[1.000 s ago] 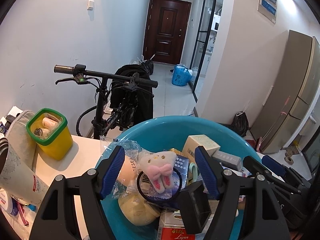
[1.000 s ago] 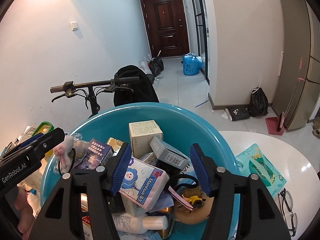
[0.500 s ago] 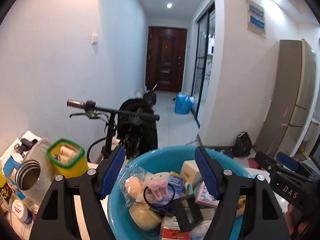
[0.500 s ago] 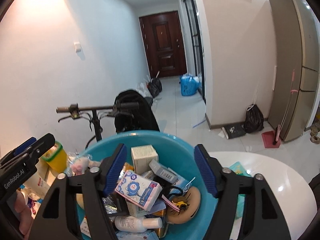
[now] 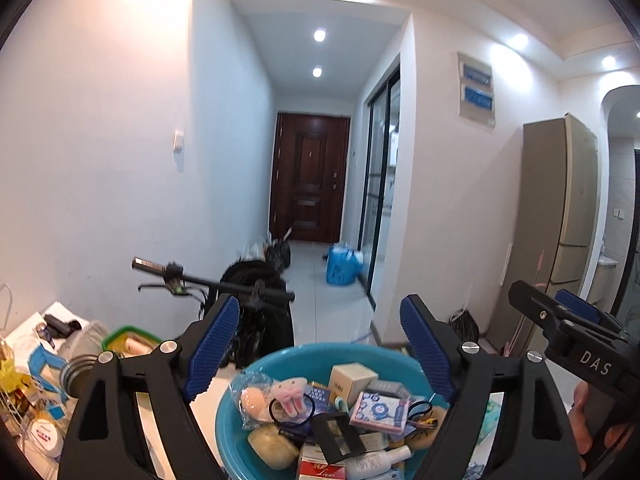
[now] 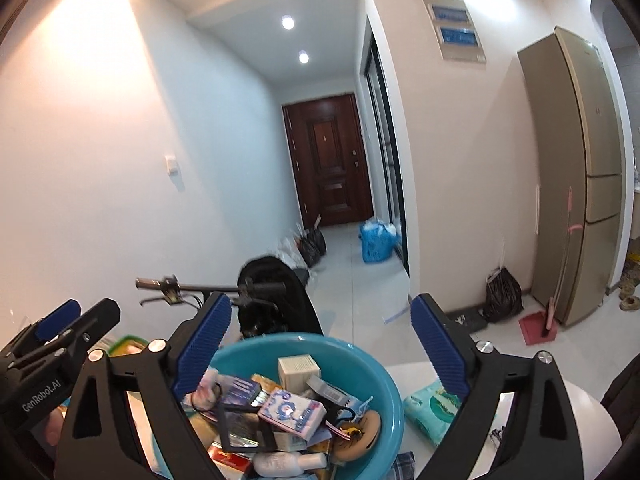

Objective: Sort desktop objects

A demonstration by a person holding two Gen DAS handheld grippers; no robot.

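You held both grippers above basin [image 5: 232, 436], left gripper [image 5: 320, 344] and right gripper [image 6: 320, 340] empty, jaws opening wide. Objects sat heaped in basin on worktop [image 6: 576, 404]. Step: choosing pick. Next: descend onto top tissue pack [image 6: 291, 407].

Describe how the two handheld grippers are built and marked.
Both grippers are matte black frames with silver screws and ribbed blue finger pads. The left gripper reads "GenRobot.AI" on its side; the right gripper reads "DAS". No cables or sleeves show.
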